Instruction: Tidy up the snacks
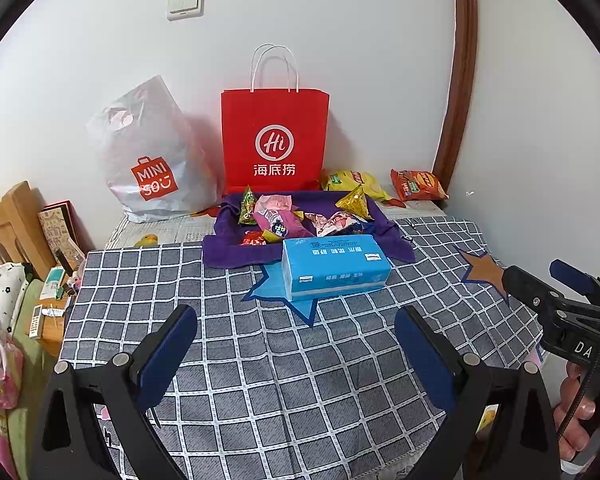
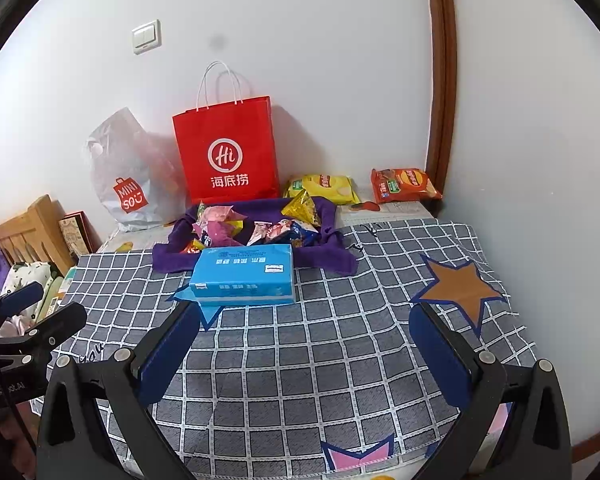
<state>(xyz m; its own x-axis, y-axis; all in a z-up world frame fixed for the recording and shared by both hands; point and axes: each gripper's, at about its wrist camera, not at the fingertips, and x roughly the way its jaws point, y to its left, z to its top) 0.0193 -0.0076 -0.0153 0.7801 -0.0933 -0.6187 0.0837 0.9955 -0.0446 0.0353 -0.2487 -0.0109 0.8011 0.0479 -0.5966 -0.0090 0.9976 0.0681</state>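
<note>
Snacks [image 1: 296, 220] heaped on purple cloth [image 1: 228, 256] behind tissue pack [image 1: 336, 268], likely gathered for sorting. Left gripper [image 1: 296, 344], right gripper [image 2: 304, 340]: both spread apart, empty, hovering over tablecloth [image 1: 260, 380], ready to reach.

A home bedroom: wooden bed frame [image 1: 16, 220], bedding, checked tablecloth [image 1: 260, 360].
</note>
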